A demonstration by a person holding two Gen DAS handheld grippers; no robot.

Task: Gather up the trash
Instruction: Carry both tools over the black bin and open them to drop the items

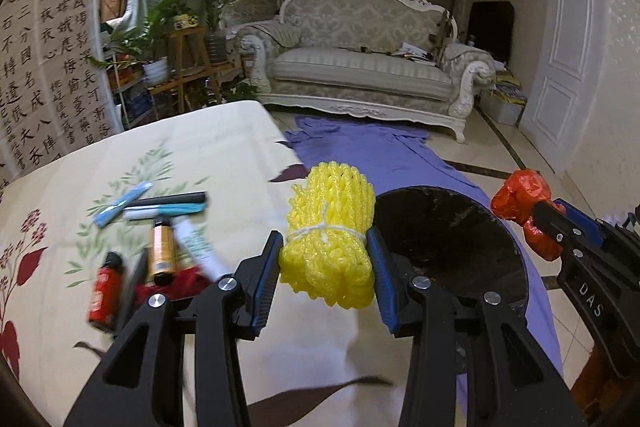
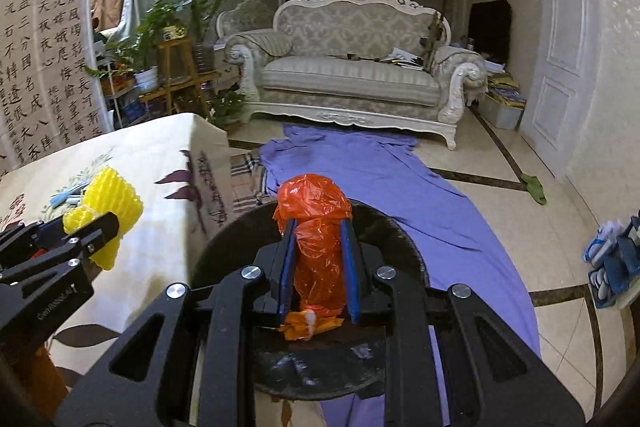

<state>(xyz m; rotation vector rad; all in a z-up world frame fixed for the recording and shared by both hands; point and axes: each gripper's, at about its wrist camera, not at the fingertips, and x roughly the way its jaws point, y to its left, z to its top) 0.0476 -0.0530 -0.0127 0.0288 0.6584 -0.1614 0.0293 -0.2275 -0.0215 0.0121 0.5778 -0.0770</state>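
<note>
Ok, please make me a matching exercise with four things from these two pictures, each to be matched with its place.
Things:
1. yellow foam net bundle
2. orange plastic bag
3. black bin
4. purple cloth

Places:
A. spread on the floor in front of the sofa
B. between the fingers of the right gripper
C. below both grippers, beside the table
D. between the fingers of the left gripper

Pairs: 1-D, 2-B, 3-C, 4-A
</note>
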